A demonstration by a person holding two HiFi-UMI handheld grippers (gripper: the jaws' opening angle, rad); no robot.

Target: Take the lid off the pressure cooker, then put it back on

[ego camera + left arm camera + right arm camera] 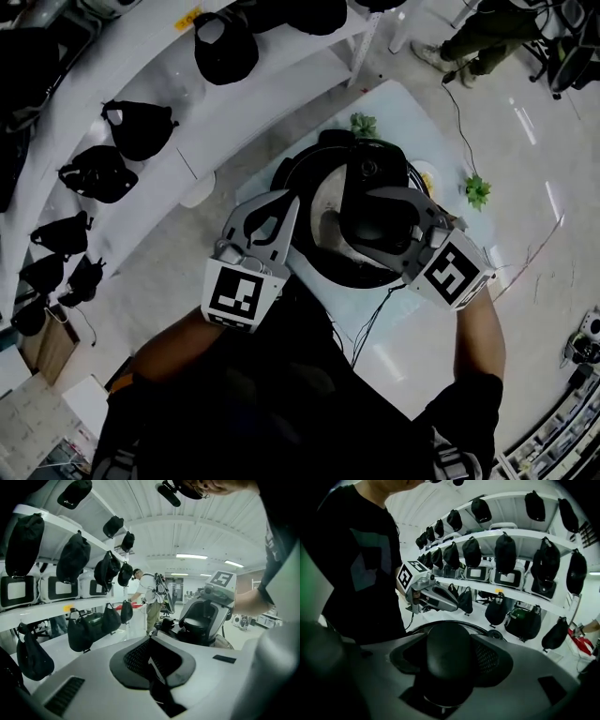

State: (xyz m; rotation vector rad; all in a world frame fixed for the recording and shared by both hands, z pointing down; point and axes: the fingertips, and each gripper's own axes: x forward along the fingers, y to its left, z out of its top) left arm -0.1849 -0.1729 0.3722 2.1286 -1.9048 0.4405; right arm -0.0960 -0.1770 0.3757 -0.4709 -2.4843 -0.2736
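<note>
From above, the black pressure cooker (309,258) stands on a small pale table (412,117). Its lid (326,211) shows a metal ring and a long black handle (373,178). My right gripper (364,217) is shut on that handle. In the right gripper view the rounded handle (447,651) fills the gap between the jaws of my right gripper (446,670), with the lid's rim (440,622) behind. My left gripper (290,208) is at the cooker's left rim with its jaws together and nothing seen between them; in its own view the left gripper (157,667) points at the right one. Whether the lid is seated or raised is unclear.
Two small green plants (364,124) (478,190) sit on the table beyond the cooker. A cable (370,319) trails off the near edge. White shelves hung with black bags (139,129) run along the left. A person (487,33) stands at the far right.
</note>
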